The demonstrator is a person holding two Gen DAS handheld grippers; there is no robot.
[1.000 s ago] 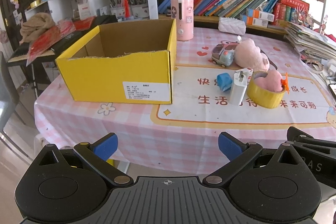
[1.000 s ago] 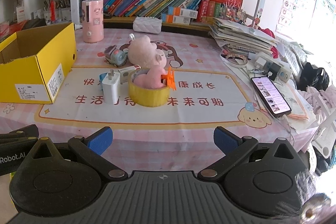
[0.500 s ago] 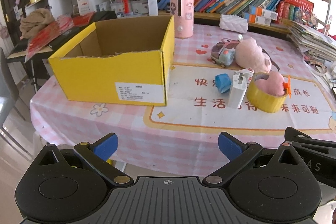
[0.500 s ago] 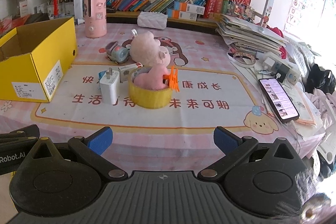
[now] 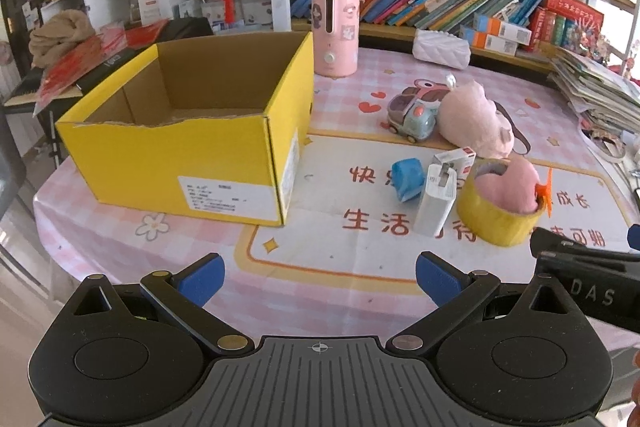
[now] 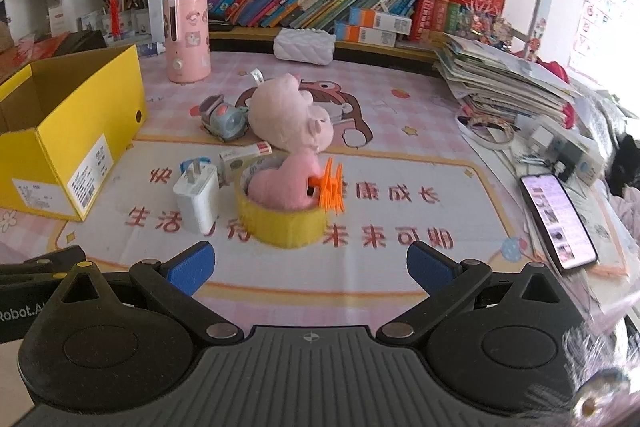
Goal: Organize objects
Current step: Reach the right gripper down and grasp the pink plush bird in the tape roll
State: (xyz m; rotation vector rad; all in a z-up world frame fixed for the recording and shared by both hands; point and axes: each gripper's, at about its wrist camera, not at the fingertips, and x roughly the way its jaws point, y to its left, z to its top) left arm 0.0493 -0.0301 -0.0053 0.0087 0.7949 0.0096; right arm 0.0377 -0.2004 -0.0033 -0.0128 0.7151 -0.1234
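An open, empty yellow cardboard box (image 5: 192, 143) (image 6: 68, 131) stands at the table's left. To its right lie a white charger (image 5: 436, 199) (image 6: 198, 197), a blue object (image 5: 408, 179), a small white carton (image 6: 244, 157), a yellow tape roll (image 5: 498, 217) (image 6: 286, 217) with a pink soft toy (image 6: 280, 183) and an orange clip (image 6: 332, 187) in it, a pink plush pig (image 6: 290, 119) and a toy car (image 5: 412, 113). My left gripper (image 5: 320, 277) and my right gripper (image 6: 308, 267) are open and empty, near the table's front edge.
A pink cylinder (image 6: 188, 39) and a white quilted pouch (image 6: 304, 45) stand at the back. Bookshelves rise behind. A stack of papers (image 6: 504, 83), plugs and a lit phone (image 6: 558, 219) lie at the right. The right gripper's body (image 5: 588, 287) shows in the left view.
Both grippers have moved forward, closer to the table and the objects. Nothing on the table has moved.
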